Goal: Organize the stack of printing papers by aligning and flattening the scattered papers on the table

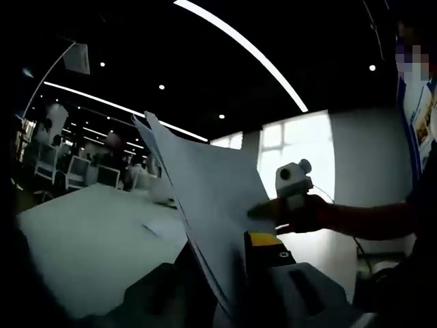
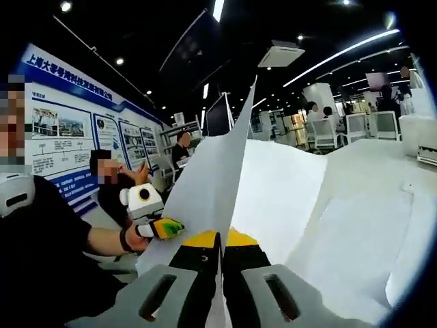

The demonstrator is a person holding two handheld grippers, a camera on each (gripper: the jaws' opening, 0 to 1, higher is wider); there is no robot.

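Observation:
A stack of white printing papers [image 1: 205,184] is held up on edge above the white table [image 1: 82,239]. My left gripper [image 1: 225,254] is shut on its lower edge, the yellow-tipped jaw to the right of the sheets. My right gripper [image 1: 274,208], held by a hand, pinches the stack's side edge. In the right gripper view the papers [image 2: 218,171] rise straight from my right gripper [image 2: 220,239], whose yellow-tipped jaws are closed on them. There my left gripper [image 2: 167,227] clamps the sheets at the left. More white sheets [image 2: 355,232] lie flat on the table [image 2: 382,157].
A loose sheet [image 1: 162,227] lies on the table behind the stack. White chairs [image 1: 78,171] and seated people [image 2: 113,184] surround the area. A poster wall [image 2: 68,130] stands at the left. A white box [image 2: 427,147] sits at the table's far right.

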